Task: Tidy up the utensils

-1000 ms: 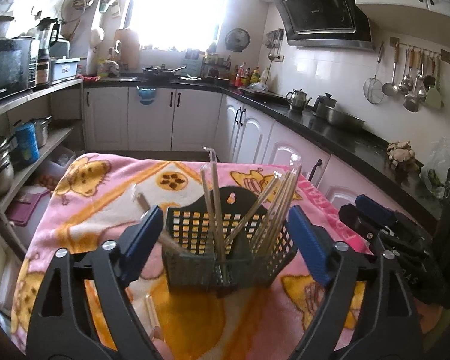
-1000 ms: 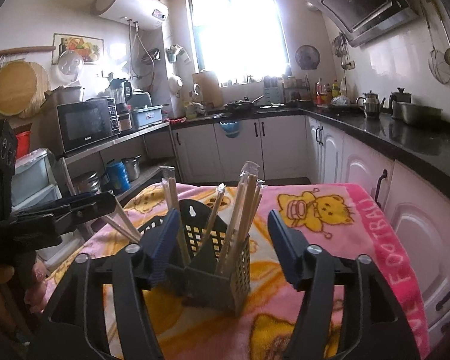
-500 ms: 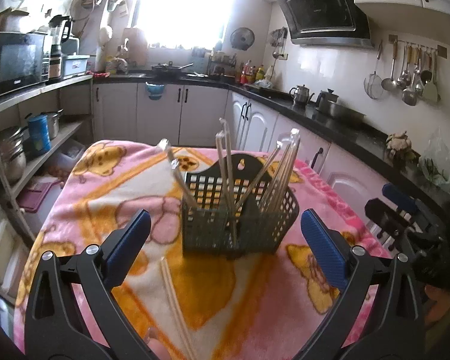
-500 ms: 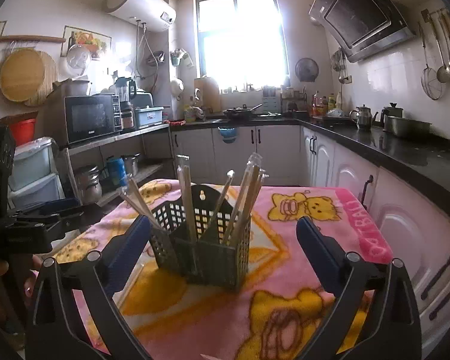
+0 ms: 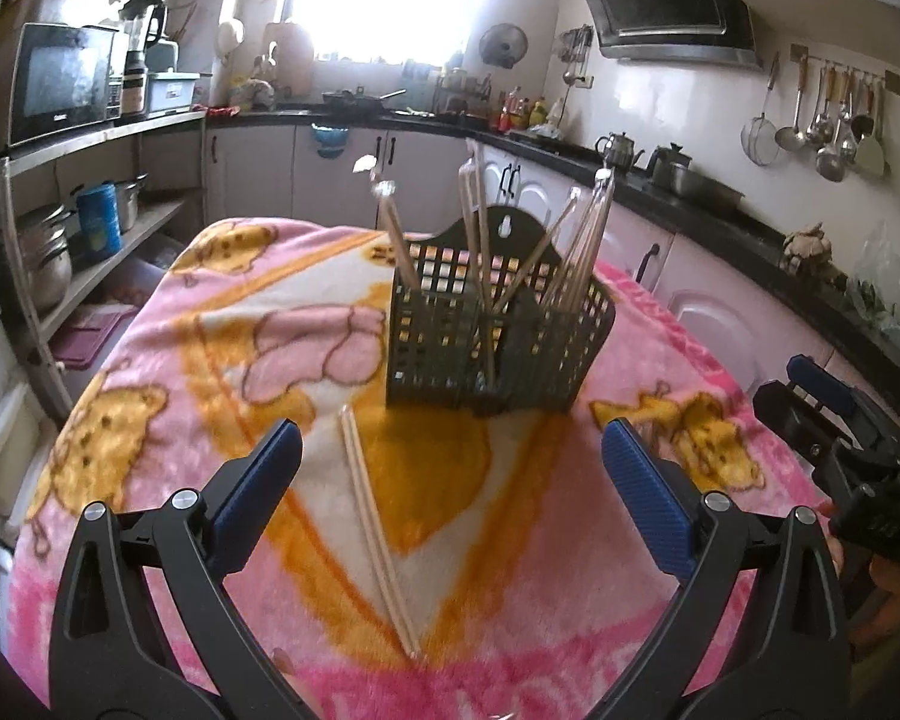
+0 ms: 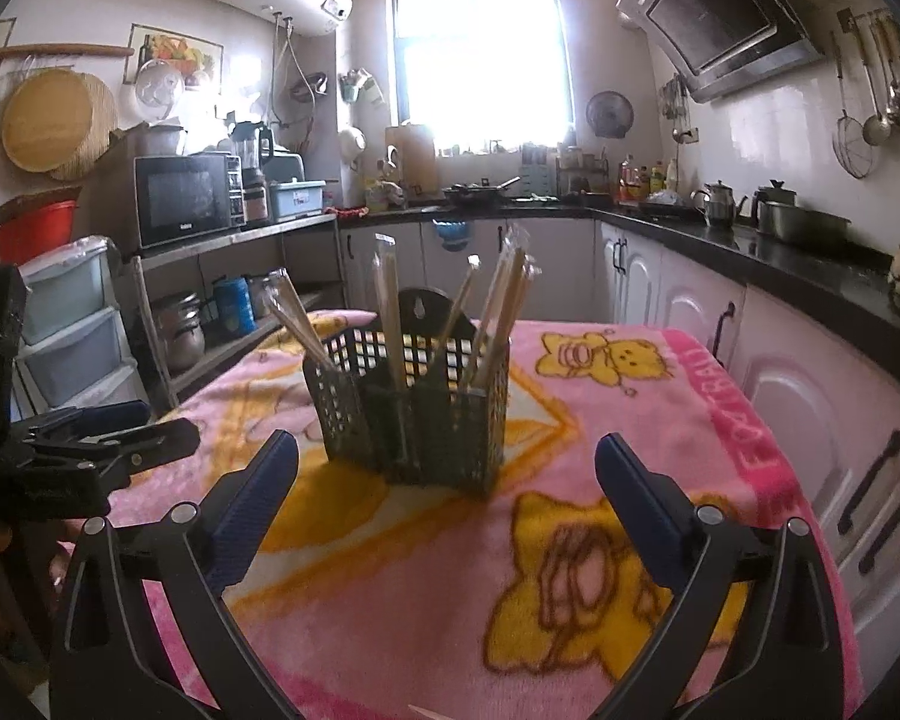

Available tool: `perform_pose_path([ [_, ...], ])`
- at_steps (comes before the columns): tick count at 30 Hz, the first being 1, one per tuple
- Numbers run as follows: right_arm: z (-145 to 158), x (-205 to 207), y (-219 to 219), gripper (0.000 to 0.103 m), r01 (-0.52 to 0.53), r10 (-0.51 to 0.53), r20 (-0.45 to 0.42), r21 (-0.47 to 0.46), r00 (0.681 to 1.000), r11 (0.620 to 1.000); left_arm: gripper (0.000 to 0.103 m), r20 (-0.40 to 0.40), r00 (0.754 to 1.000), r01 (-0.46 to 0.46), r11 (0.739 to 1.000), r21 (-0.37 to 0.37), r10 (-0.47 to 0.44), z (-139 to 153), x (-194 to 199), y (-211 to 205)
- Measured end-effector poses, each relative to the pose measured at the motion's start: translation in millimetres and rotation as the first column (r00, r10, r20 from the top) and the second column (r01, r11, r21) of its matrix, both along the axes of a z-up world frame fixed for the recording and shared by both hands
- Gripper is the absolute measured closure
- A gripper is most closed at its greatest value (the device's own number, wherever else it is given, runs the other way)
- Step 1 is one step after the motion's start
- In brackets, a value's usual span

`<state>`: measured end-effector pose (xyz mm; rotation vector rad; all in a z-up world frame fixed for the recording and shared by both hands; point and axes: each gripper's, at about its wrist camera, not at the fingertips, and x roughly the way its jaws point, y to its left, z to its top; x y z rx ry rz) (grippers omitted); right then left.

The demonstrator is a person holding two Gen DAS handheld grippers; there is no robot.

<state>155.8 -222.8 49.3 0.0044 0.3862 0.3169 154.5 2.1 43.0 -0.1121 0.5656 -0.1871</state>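
A dark green slotted utensil basket (image 5: 498, 336) stands upright on the pink cartoon blanket (image 5: 210, 348), with several wrapped chopstick pairs standing in it. It also shows in the right wrist view (image 6: 417, 402). One loose pair of chopsticks (image 5: 378, 534) lies flat on the blanket in front of the basket, between my left gripper's fingers. My left gripper (image 5: 450, 492) is open and empty, a short way back from the basket. My right gripper (image 6: 447, 504) is open and empty, also back from the basket. Each gripper shows in the other's view, the right one (image 5: 834, 438) and the left one (image 6: 90, 444).
The blanket covers a table with edges close at left and right. White cabinets (image 6: 810, 396) and a black counter (image 6: 798, 258) run along the right. Shelves with pots (image 5: 48, 264) and a microwave (image 5: 60, 81) stand at left. Ladles hang on the wall (image 5: 822, 120).
Both grippers have pulled back from the basket and opened wider. The loose chopstick pair has come fully into the left wrist view.
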Motion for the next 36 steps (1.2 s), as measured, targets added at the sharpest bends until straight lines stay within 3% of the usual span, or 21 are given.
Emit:
perform_pose_path([
  [16,-62,-27,-4,0.006,0.018,-0.022,-0.127,-0.03,0.992,0.999,0.011,-0.031,0.999,-0.041,0.999,0.009,0.041,-41,-32,4],
  [26,-67,-39,-8,0.006,0.054,-0.053,-0.069,0.013,0.996,0.998,0.011,0.04,0.995,-0.09,0.994,0.056,0.088,-47,-49,0],
  [36,-60,-59,-11,0.006,0.085,-0.087,0.048,0.03,0.995,0.996,0.011,0.119,0.985,-0.135,0.988,0.075,0.126,-48,-59,-3],
])
